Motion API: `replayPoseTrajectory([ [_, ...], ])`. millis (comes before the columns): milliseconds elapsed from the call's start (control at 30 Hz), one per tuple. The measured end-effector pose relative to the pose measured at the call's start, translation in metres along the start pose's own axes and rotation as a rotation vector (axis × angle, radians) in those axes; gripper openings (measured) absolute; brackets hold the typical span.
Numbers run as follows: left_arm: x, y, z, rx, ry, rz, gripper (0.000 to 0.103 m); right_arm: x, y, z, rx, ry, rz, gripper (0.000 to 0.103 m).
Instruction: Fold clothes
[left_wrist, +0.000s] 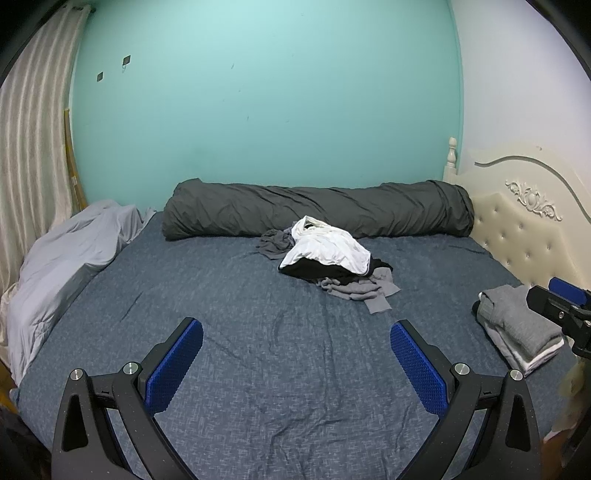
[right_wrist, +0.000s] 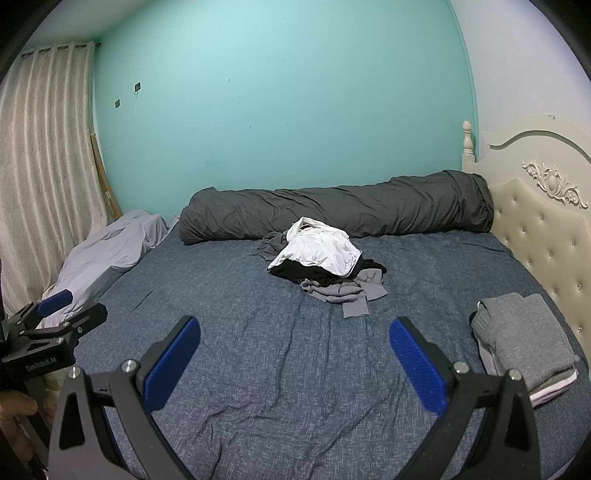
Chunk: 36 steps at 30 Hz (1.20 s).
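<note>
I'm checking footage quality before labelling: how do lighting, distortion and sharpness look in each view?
Left wrist view: strong fisheye bending of the curtain and headboard, black vignette corners, dim even light, clothes pile reasonably sharp. Right wrist view: same barrel distortion and dark corners, soft shadows, folded stack legible, slightly soft towards the edge.

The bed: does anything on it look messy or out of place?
Yes: a jumbled clothes heap lies mid-bed, white, black and grey pieces tangled, unlike the folded stack near the headboard. Both grippers are open, holding nothing.
</note>
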<state>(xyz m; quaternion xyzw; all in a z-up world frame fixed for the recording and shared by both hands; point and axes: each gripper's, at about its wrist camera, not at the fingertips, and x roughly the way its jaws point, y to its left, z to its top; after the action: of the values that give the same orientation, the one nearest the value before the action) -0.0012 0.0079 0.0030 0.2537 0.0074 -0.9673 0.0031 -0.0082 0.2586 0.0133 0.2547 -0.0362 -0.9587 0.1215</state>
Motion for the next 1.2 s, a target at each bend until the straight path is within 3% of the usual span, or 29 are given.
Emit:
replayPoseTrajectory([
  [767,0.003,0.002,0.002,-0.002,0.002,-0.003,0.103,0.005,-0.001,0.0,-0.001,0.009,-0.009,0.103],
  [1200,0.038,0.006,-0.006,-0.031,0.016,-0.002,0.103,0.035,-0.01,-0.007,-0.008,0.043,-0.025,0.103],
])
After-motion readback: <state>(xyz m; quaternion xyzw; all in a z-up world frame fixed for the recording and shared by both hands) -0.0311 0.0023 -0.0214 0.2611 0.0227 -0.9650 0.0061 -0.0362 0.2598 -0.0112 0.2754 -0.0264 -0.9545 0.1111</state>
